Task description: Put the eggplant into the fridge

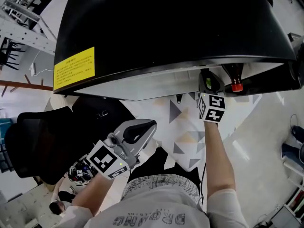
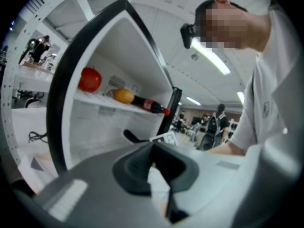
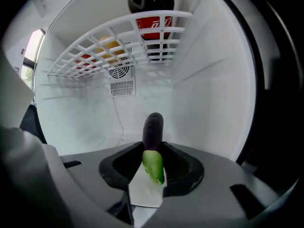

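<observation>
The eggplant (image 3: 153, 132) sits clamped in the right tongs (image 3: 152, 156). Its long axis runs straight along the line they point. The green stem end is near, between the jaws, and the dark purple tip pokes out far toward the fridge's back wall. It is already inside the lower compartment of the fridge (image 1: 166, 32), under the white wire shelf (image 3: 118, 46) and over the bare white fridge floor (image 3: 90, 129). Whether the tip touches that floor cannot be told; it appears to hang just above it. The coming move looks like a short lowering and a release, with free floor ahead and to both sides. The right hand alone is at the fridge. The left tongs (image 2: 159, 175) hang back near the person's body on the left, well apart from the opening, and seem drawn together on nothing. On the shelf above lie a cola bottle (image 3: 151, 4), an orange (image 2: 124, 96) and a red fruit (image 2: 90, 79), clear of the eggplant's path. Around the fridge is a pale room floor with grey triangles (image 1: 185, 127), and a black chair (image 1: 38, 146) stands at the near left.
</observation>
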Demonstrator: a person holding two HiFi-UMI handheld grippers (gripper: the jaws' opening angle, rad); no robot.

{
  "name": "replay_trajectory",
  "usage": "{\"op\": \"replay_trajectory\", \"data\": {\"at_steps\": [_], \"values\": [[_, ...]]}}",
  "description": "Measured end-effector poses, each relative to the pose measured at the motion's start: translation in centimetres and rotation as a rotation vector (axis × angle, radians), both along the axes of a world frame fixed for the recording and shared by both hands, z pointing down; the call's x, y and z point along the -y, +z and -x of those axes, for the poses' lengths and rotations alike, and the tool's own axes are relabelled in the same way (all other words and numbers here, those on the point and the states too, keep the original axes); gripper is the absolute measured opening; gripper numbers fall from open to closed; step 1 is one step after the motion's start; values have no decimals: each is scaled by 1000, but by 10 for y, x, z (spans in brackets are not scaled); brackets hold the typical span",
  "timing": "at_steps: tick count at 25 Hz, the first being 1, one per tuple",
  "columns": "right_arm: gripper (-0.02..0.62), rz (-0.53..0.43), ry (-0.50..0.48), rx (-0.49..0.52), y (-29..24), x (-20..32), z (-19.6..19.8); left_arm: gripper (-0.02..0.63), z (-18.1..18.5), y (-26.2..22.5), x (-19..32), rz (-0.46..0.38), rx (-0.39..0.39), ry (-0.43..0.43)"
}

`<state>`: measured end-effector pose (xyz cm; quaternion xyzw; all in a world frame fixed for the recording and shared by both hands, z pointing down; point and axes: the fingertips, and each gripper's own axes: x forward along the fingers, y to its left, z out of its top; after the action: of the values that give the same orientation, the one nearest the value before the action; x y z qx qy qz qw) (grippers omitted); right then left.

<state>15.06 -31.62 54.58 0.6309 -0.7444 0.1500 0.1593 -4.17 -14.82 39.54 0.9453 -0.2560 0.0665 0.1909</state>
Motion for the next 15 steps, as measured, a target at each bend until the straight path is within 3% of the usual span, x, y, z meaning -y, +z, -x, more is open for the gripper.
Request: {"op": "replay_trajectory", "data": {"at_steps": [7,15], "values": [[126,39,2,-52,16,11,0,6,0,3,6,4,-21,-13],[126,111,22,-40,36,19,-1,6,4,8,7,21,-29,-25]]}}
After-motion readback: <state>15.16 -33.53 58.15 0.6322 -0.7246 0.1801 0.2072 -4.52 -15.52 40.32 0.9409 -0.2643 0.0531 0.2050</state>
